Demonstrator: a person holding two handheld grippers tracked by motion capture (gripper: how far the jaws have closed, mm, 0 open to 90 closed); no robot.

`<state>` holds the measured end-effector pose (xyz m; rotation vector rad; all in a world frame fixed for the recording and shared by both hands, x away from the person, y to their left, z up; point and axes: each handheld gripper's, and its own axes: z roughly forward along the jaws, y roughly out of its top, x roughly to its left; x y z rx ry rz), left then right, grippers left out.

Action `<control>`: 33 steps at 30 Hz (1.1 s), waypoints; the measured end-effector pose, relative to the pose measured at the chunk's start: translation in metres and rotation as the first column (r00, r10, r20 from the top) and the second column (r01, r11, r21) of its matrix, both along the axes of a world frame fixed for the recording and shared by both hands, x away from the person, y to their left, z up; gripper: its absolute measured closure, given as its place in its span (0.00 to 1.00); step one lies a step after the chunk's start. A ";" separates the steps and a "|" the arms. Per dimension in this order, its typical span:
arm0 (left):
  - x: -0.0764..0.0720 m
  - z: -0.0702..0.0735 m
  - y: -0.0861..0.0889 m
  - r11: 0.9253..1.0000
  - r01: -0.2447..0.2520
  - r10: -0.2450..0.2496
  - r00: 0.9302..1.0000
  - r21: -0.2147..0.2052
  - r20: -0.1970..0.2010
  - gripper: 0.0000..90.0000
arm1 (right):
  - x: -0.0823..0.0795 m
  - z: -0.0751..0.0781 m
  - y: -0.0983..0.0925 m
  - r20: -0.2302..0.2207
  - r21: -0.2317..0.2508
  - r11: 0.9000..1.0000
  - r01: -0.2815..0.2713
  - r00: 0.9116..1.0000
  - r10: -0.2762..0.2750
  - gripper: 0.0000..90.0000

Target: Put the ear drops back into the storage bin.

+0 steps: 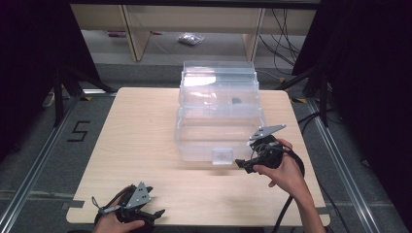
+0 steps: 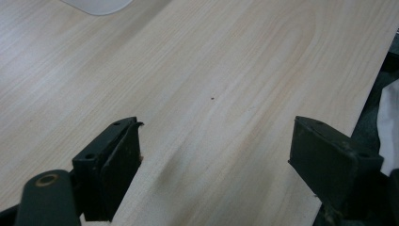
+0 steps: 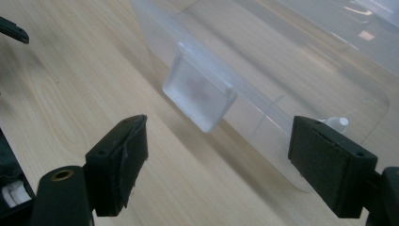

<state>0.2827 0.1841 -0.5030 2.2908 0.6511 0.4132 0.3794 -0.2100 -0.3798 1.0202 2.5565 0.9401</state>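
**At the Front Latch of the Clear Box**

Near the front of the clear box (image 1: 194,141), held the right gripper (image 1: 244,165) low over the tabletop (image 1: 141,145), close to the little front latch (image 1: 222,156) but not touching it. Had its jaws spread wide, with nothing between them. Saw the same from the right gripper view: latch (image 3: 200,96) just ahead, box wall right behind it.

Rested the left gripper (image 1: 154,213) at the near edge of the tabletop, well apart from the box. Had those jaws wide open too, holding nothing, with bare wood in front.

Found the box in the middle of the tabletop, toward the far side.

Looked like the reaching step, with the latch as the goal and no grip made yet. For the next move, would need to bring the right gripper up to the latch, put one jaw on each side of it, then close gently. Would need care as well: smooth, clear plastic, easy to slip off, and likely a light box, easy to push away.
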 end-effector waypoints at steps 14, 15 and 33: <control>0.000 0.000 0.000 1.000 -0.001 0.001 1.000 0.000 0.001 0.18 | -0.015 -0.011 0.002 0.042 0.025 0.999 -0.023 0.999 0.022 0.22; 0.000 0.000 0.000 1.000 -0.002 0.002 1.000 0.001 0.002 0.18 | -0.016 -0.012 0.002 0.054 0.027 1.000 -0.015 0.998 0.014 0.22; 0.000 0.000 0.000 1.000 -0.003 0.003 1.000 0.002 0.002 0.18 | -0.033 -0.042 0.004 0.064 0.034 0.999 0.023 0.998 -0.025 0.24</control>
